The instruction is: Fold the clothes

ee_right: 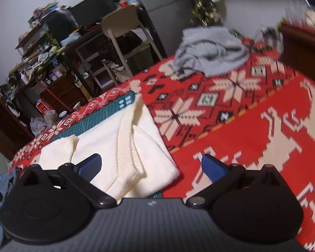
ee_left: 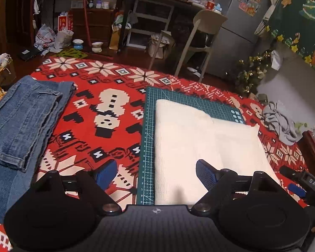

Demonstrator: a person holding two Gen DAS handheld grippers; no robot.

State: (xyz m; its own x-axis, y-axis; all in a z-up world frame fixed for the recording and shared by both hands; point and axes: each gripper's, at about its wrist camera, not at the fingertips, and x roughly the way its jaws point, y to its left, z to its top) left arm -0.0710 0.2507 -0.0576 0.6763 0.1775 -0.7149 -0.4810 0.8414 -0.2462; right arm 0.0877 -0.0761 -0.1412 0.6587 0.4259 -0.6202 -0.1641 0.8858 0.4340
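Lying folded flat on the green cutting mat (ee_left: 150, 138), the cream sweater (ee_left: 199, 142) covers most of it, leaving the mat's ruler edge bare on one side and a strip bare at the far end; its near corner hangs past the mat onto the red patterned rug (ee_left: 107, 126). The left gripper (ee_left: 156, 175) hovers over the mat's near edge, jaws spread wide, nothing between them; one blue pad sits above the rug, the other above the sweater, neither pressing cloth. The right gripper (ee_right: 151, 166) is spread fully too, holding nothing; in its view the sweater's ribbed hem and near corner lie between the pads but loose, one pad over the cream knit, the other over the bare rug beside the mat. That view is motion-blurred toward its right edge. Folded blue jeans (ee_left: 21, 121) lie on the rug well apart from the mat, across the snowman pattern. A crumpled grey garment (ee_right: 210, 50) lies on the rug beyond the mat's far corner, unfolded. A pale chair (ee_left: 201, 40) stands past the rug, behind the mat, by a grey fridge (ee_left: 239, 10).
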